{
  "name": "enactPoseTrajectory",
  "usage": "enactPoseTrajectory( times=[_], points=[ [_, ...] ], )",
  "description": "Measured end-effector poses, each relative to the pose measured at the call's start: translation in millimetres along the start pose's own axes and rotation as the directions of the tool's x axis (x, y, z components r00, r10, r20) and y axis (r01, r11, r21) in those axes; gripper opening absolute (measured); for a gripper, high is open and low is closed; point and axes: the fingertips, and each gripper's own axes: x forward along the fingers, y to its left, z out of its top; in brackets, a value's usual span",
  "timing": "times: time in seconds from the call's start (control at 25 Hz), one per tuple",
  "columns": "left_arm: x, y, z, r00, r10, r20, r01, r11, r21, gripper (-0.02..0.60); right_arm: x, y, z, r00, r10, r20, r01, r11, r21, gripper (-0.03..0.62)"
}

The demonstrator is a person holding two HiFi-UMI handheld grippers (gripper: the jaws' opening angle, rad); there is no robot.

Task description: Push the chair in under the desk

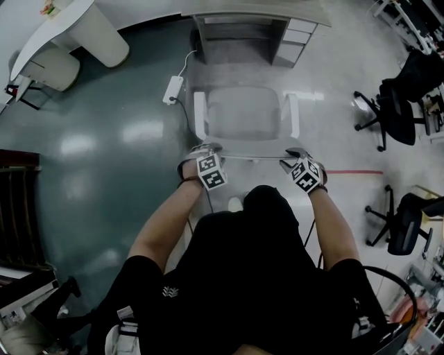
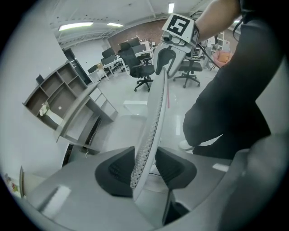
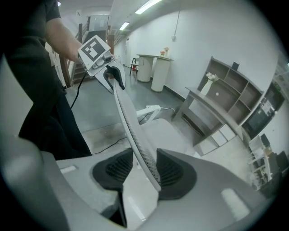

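A person in black (image 1: pixel 250 277) leans over one pale chair (image 1: pixel 243 114), with two grippers clamped on the thin curved top edge of its perforated mesh backrest (image 2: pixel 156 113). The left gripper (image 2: pixel 145 169) and the right gripper (image 3: pixel 145 169) each have ribbed dark jaws closed on that edge. The chair, with two white armrests (image 1: pixel 200 114), stands on a glossy floor (image 1: pixel 118 139), facing the grey desk (image 1: pixel 263 10) and just short of its opening. Two black office chairs (image 1: pixel 395 111) stand well apart at the right.
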Motion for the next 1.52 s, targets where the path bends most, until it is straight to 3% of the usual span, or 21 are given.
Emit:
enactPoseTrajectory(
  times=[0.52,0.88,1.52],
  points=[
    [26.6,81.3,-4.7,0.998,0.028,-0.054,-0.028,1.0,-0.006,0.166,31.0,-56.6,32.6,0.999,0.036,0.015,-0.036,0.999,0.022,0.163],
    [40.1,142.7,-18.7,0.996,0.007,-0.092,-0.01,0.999,-0.033,0.172,58.3,-92.8,66.3,0.994,0.102,0.026,-0.103,0.994,0.036,0.159],
    [73.7,244.8,6.9,0.995,0.017,-0.099,-0.024,0.997,-0.073,0.173,86.7,-195.8,94.5,0.994,0.086,0.065,-0.087,0.996,0.014,0.16]
  ],
)
